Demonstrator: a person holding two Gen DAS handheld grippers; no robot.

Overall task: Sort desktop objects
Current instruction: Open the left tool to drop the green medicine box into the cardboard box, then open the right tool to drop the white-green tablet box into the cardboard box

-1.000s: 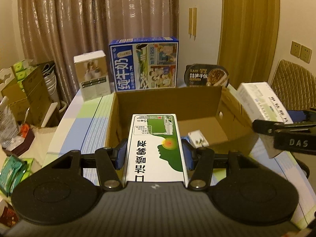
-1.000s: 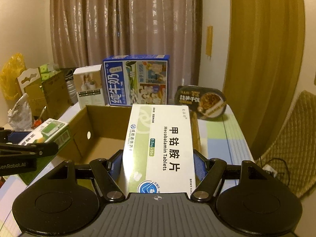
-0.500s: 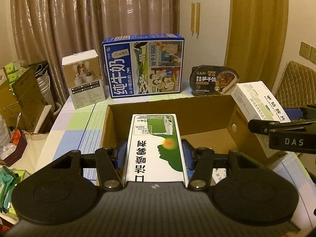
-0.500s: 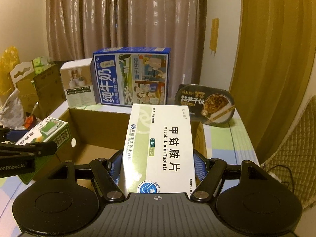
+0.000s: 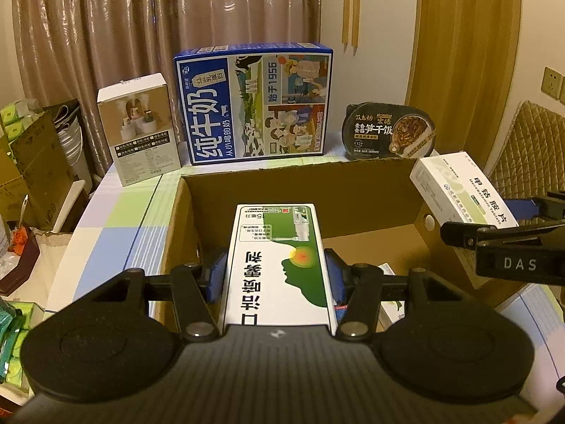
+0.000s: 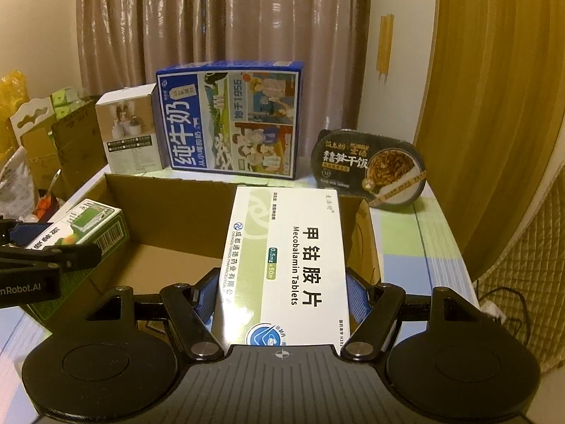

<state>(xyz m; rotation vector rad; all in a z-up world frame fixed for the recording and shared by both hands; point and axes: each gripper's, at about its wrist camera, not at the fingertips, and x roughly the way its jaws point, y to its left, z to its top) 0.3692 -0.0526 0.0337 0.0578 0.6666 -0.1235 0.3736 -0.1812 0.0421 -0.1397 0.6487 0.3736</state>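
My left gripper [image 5: 275, 275] is shut on a green-and-white spray box [image 5: 279, 247], its blue pads pressing the box's long sides. It hangs over the near left part of an open cardboard box [image 5: 353, 190]. My right gripper [image 6: 280, 296] is shut on a white Mecobalamin tablets box [image 6: 293, 247] above the right end of the same cardboard box [image 6: 169, 205]. Each view shows the other held box at its side: the tablets box [image 5: 455, 190] and the spray box [image 6: 81, 226]. A small white packet [image 5: 386, 268] lies on the cardboard box's floor.
Behind the cardboard box stand a blue milk carton [image 5: 254, 102], a small white box [image 5: 139, 127] and a black ready-meal bowl [image 5: 388, 132]. A checked tablecloth [image 5: 116, 226] covers the table. Cartons and bags crowd the left; a quilted chair [image 5: 529, 148] stands right.
Both grippers have come forward and down toward the cardboard box, which now looks nearer and larger. Each held box keeps its place between the pads.
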